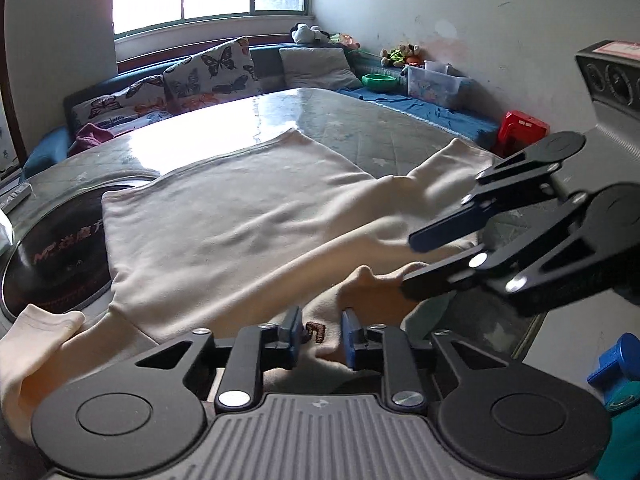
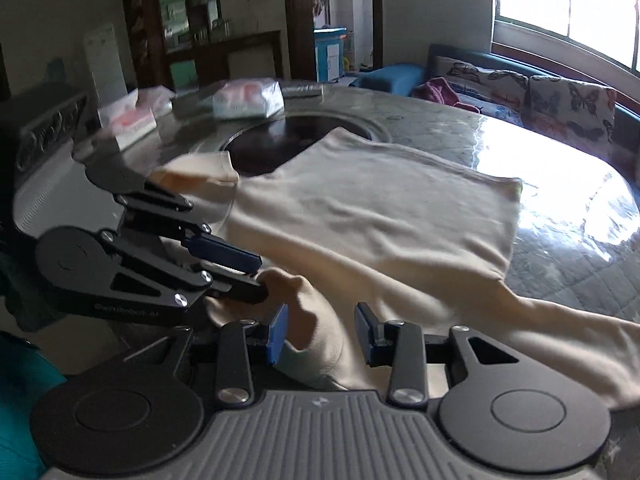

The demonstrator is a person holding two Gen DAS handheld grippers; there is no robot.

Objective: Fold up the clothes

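A cream long-sleeved top (image 1: 240,216) (image 2: 380,208) lies spread on a round table (image 1: 360,120) (image 2: 560,248), one sleeve trailing off each side. Its near edge is bunched into a raised fold (image 1: 368,280) (image 2: 296,292). My left gripper (image 1: 320,336) (image 2: 260,276) is open at that edge, over cloth bearing a small brown embroidered mark (image 1: 314,330). My right gripper (image 2: 322,334) (image 1: 416,264) is open, with the raised fold standing between its fingers. The two grippers' tips nearly meet at the fold. Neither is clamped on the cloth.
A dark round cooktop (image 1: 60,248) (image 2: 280,140) is set into the table, partly under the top. Tissue packs (image 2: 248,98) and a remote (image 2: 302,90) lie at the far edge. Cushioned benches (image 1: 208,72), a red stool (image 1: 520,128) and a plastic box (image 1: 434,84) ring the table.
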